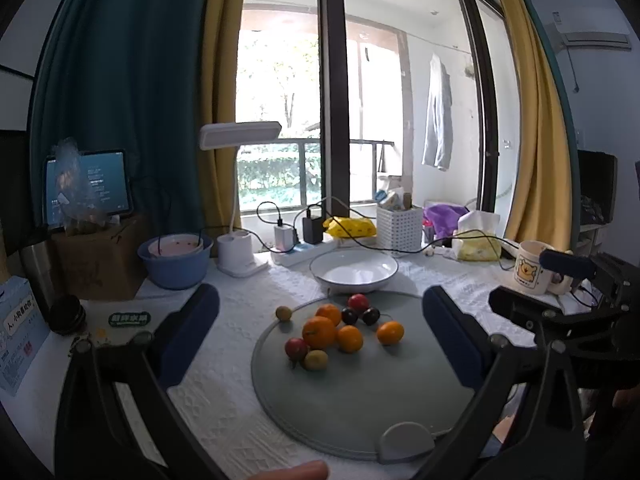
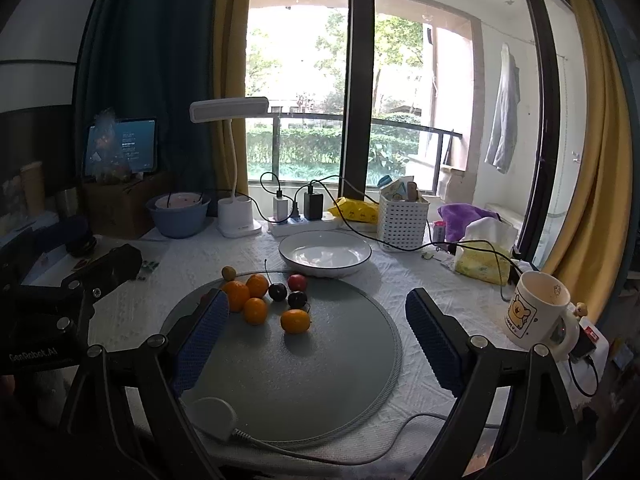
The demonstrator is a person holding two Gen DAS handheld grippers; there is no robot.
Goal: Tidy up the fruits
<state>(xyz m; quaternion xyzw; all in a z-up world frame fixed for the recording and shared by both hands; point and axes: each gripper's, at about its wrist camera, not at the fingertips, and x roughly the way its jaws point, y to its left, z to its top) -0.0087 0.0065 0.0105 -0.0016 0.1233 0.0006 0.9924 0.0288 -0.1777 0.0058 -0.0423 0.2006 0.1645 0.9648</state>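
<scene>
A pile of small fruits lies on a round grey mat (image 1: 352, 404) (image 2: 320, 360): several oranges (image 1: 319, 332) (image 2: 295, 321), dark cherries (image 1: 370, 315) (image 2: 277, 292), red fruits (image 1: 358, 302) (image 2: 297, 281) and yellow-green ones (image 1: 315, 360). One yellow-green fruit (image 1: 283, 313) (image 2: 228, 273) sits at the mat's far left edge. An empty white plate (image 1: 354, 270) (image 2: 325, 254) stands just behind the mat. My left gripper (image 1: 320, 344) is open above the mat's near part, fruits ahead between its fingers. My right gripper (image 2: 316, 340) is open, nothing between its pads, right of the pile.
Behind the plate are a power strip with chargers (image 1: 298, 240), a white desk lamp (image 1: 240, 256), a blue bowl (image 1: 175, 264), a white basket (image 1: 399, 228) and tissues (image 1: 478, 236). A bear mug (image 2: 536, 310) stands at the right. A white cable plug (image 2: 212, 416) lies on the mat's near edge.
</scene>
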